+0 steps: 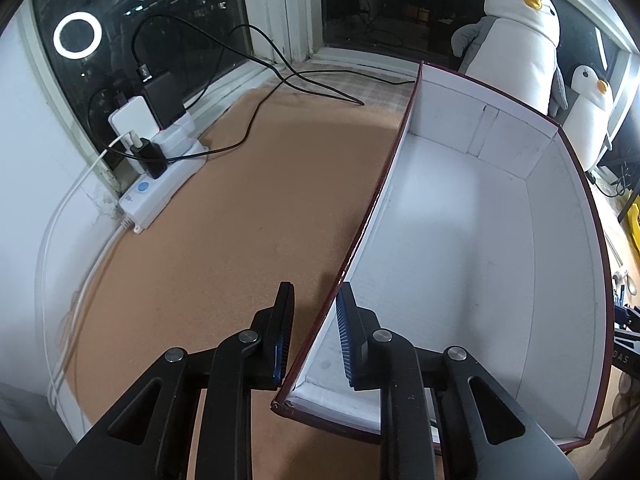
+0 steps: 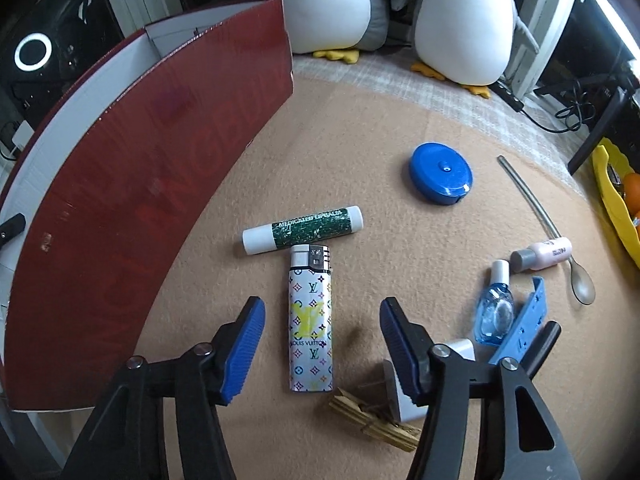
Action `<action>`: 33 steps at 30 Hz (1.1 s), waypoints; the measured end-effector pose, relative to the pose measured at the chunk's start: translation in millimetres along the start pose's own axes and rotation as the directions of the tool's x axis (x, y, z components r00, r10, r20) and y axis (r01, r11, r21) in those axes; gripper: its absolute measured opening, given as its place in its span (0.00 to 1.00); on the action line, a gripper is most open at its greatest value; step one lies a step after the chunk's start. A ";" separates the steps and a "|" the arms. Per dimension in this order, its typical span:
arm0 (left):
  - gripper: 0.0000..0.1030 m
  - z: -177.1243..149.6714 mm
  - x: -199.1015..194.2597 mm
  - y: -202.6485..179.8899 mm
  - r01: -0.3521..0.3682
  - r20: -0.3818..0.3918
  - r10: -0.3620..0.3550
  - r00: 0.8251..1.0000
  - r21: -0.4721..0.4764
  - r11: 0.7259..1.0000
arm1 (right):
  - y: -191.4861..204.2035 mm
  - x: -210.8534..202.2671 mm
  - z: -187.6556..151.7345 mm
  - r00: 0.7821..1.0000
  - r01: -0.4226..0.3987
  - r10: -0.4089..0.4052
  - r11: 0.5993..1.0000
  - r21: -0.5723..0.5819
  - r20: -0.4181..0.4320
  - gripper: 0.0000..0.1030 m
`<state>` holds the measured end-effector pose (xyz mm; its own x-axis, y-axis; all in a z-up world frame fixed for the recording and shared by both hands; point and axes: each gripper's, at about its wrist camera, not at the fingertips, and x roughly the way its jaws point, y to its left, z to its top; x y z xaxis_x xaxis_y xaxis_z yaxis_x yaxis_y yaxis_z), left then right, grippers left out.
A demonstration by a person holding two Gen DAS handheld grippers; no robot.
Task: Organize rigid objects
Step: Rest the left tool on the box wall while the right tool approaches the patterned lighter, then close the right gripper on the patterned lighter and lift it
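Left fingers (image 1: 282, 320): clamping box (image 1: 460, 216) wall
Right fingers (image 2: 246, 344): spread, straddling lighter (image 2: 310, 320); untouched
Risk: lighter likely skids if one pad lands first

box (image 2: 120, 184): glossy red card | lighter (image 2: 310, 320): glossy plastic | spoon (image 2: 536, 208): metal | blanket (image 2: 360, 120): fuzzy cloth

Patterned lighter (image 2: 311, 320) lies flat beside the red box (image 2: 132, 200).

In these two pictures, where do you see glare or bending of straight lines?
Left wrist view: the ring light glares in the dark window, and the box wall curves. Right wrist view: the box's red side bows, edges darken.
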<state>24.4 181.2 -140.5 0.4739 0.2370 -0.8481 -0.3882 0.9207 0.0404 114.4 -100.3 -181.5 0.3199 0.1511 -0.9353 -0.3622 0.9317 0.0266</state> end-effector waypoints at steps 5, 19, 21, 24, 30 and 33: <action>0.19 -0.2 -0.1 0.0 0.005 0.000 -0.005 1.000 -0.004 1.000 | 1.3 6.5 0.9 1.000 -0.002 0.001 1.000 -0.006 -0.022 0.35; 0.19 -0.2 -0.2 0.5 0.005 0.000 -0.005 1.000 -0.004 1.000 | 0.0 3.1 0.3 1.000 -0.017 0.018 1.000 0.016 -0.015 0.20; 0.19 0.0 -0.1 0.7 0.005 0.001 -0.005 1.000 -0.004 1.000 | -1.0 -1.9 -0.4 1.000 -0.026 0.026 0.999 0.023 -0.005 0.20; 0.19 0.2 0.0 0.6 0.006 0.002 -0.006 1.000 -0.005 1.000 | -1.3 -12.7 -0.9 0.999 -0.042 0.042 0.999 0.028 0.014 0.20; 0.19 0.4 0.9 2.2 0.016 0.004 -0.016 1.000 -0.016 1.000 | 5.7 -45.5 6.6 0.995 -0.065 0.064 0.998 0.015 0.078 0.20; 0.19 0.8 1.3 2.4 0.019 0.005 -0.019 1.000 -0.018 1.000 | 14.7 -64.7 16.0 0.989 -0.086 0.086 0.996 -0.004 0.119 0.20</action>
<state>24.7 184.0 -141.1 0.4852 0.2214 -0.8459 -0.3938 0.9191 0.0147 102.4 -91.1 -115.0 0.3890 0.2691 -0.8810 -0.3921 0.9138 0.1060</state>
